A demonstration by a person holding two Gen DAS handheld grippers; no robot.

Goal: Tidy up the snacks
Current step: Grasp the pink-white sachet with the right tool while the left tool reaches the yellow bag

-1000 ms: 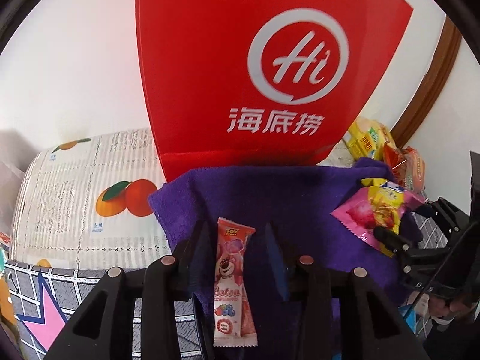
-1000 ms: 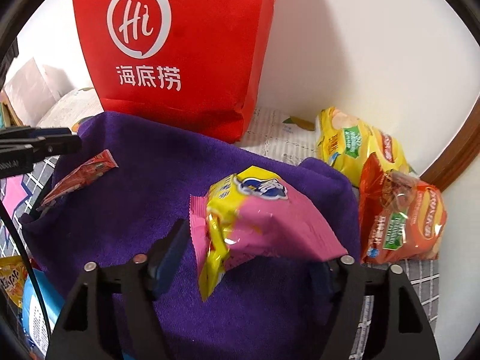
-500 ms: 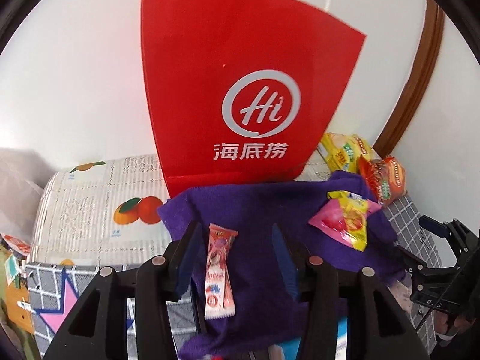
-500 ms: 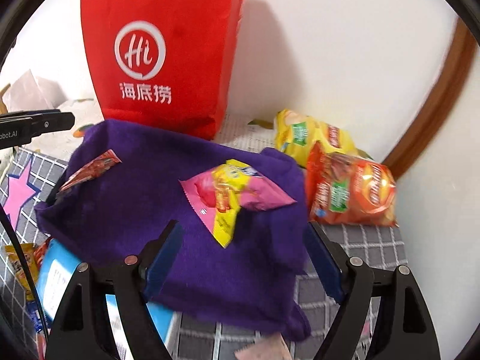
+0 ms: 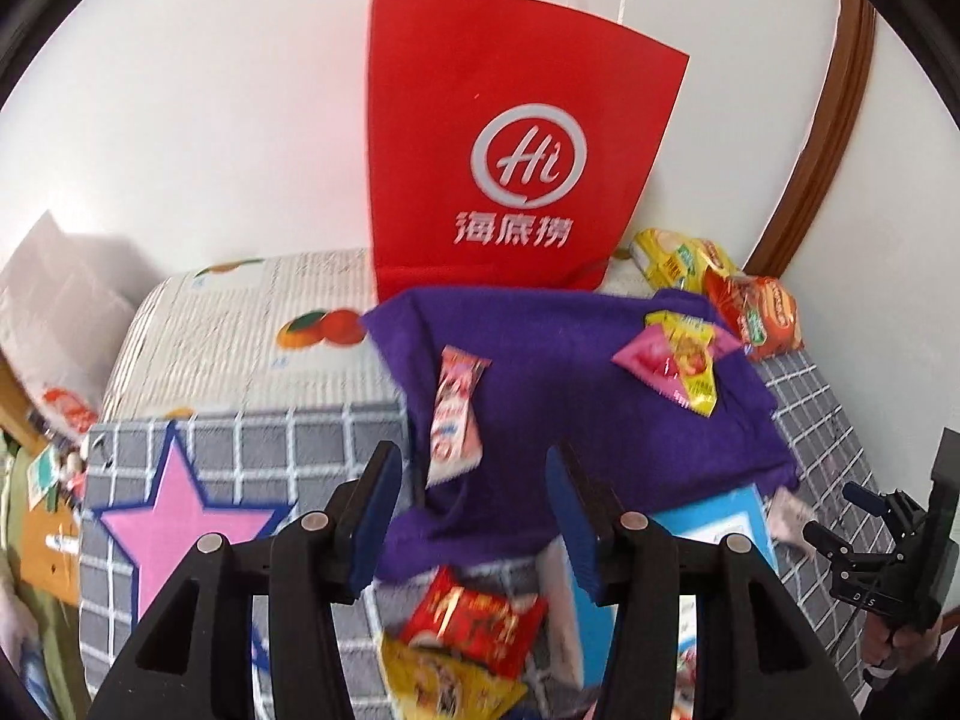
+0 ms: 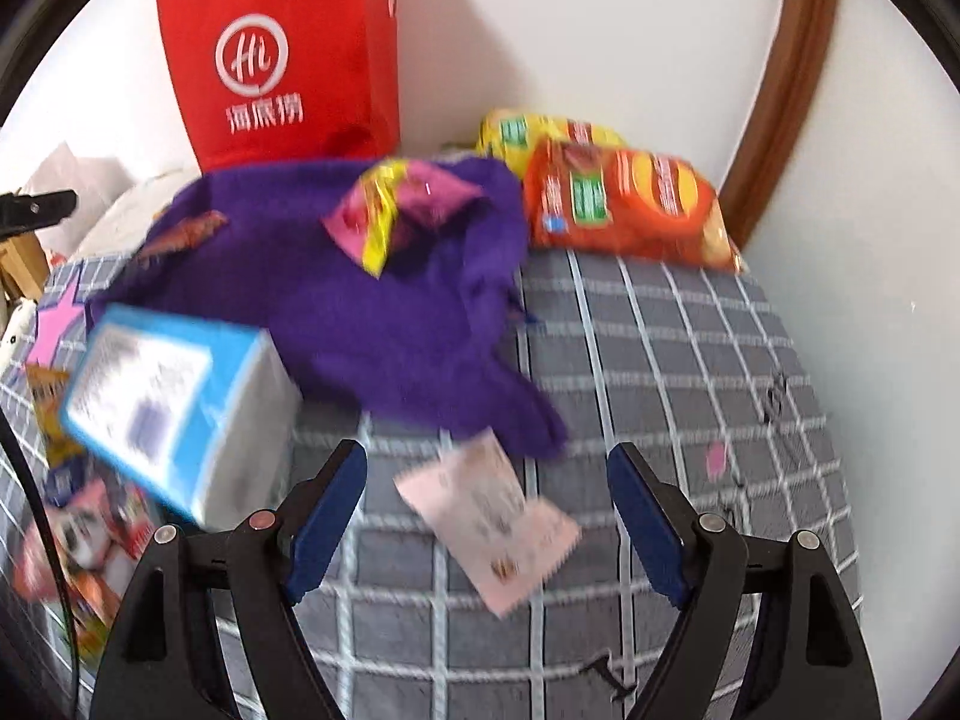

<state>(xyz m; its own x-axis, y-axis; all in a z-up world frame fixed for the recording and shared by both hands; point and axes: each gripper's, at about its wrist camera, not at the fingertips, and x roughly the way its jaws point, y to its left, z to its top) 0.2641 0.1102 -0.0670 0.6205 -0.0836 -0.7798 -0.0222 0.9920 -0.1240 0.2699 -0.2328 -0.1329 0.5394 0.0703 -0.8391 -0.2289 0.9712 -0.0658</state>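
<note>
Pink-and-yellow snack packet [image 5: 678, 360], seemingly crumpled, on purple cloth [image 5: 570, 372]

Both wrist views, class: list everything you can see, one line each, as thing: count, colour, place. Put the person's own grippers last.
Paper bag: one, red, upright against the wall.
Cloth: one, purple, before the bag.
Snack stick: one, pink, on the cloth's left.
Snack packet: one, pink and yellow, on the cloth's right.
Crisp bags: two, orange and yellow, by the wall.
Box: one, blue and white, near the cloth's front.
Flat packet: one, pale pink, on the grey checked cover.
Left gripper: open, empty.
Right gripper: open, over the flat packet.
</note>
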